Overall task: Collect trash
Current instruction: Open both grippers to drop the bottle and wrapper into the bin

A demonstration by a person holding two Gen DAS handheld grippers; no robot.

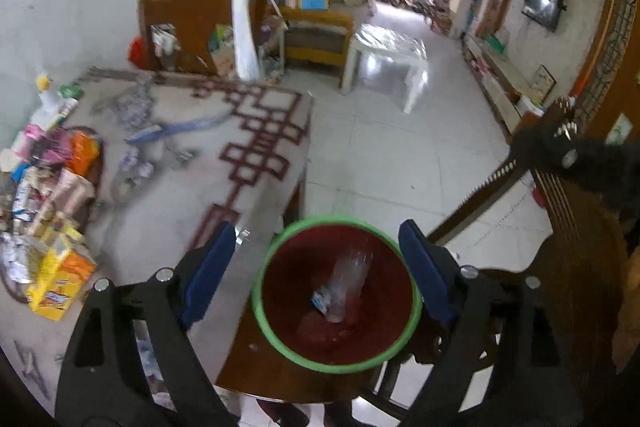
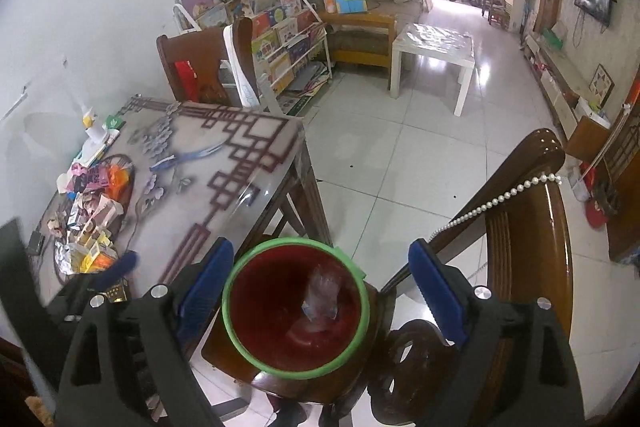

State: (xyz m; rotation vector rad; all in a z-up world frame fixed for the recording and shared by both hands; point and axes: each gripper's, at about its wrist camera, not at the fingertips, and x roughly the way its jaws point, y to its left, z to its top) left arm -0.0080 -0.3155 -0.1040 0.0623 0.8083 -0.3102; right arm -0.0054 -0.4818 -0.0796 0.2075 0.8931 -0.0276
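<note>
Both wrist views look steeply down into the same bin. The bin (image 1: 280, 247) is red inside with a green rim and stands on the wooden seat of a chair (image 2: 532, 211), just off the near right corner of the table (image 1: 192, 155).

Left gripper (image 1: 320, 267): jaws stand wide apart, one blue pad on each side of the bin mouth as seen from above. Nothing is between them and neither pad touches anything.

Right gripper (image 2: 324, 279): jaws likewise spread wide, hanging over the bin and empty.

In the right wrist view a blurred black frame with a blue tip shows at the lower left, over the table edge; it appears to be the left gripper.

Task item: a clear plastic bottle (image 1: 346, 281) with a blue and white label lies inside the bin, leaning against the inner wall with its lower end near the bottom. It is blurred in both views. The right wrist view shows it too (image 2: 322, 293).

More trash remains on the table: a heap of wrappers and small cartons (image 1: 52, 195) at its left side, including a yellow and orange box (image 1: 60, 279) at the near end of the heap. A blue-handled pair of scissors (image 2: 188, 157) lies near the table middle, apart from the heap.

A string of pearl-like beads (image 2: 496, 201) hangs across the chair back. A white side table (image 2: 434, 55) stands well beyond on the tiled floor.
</note>
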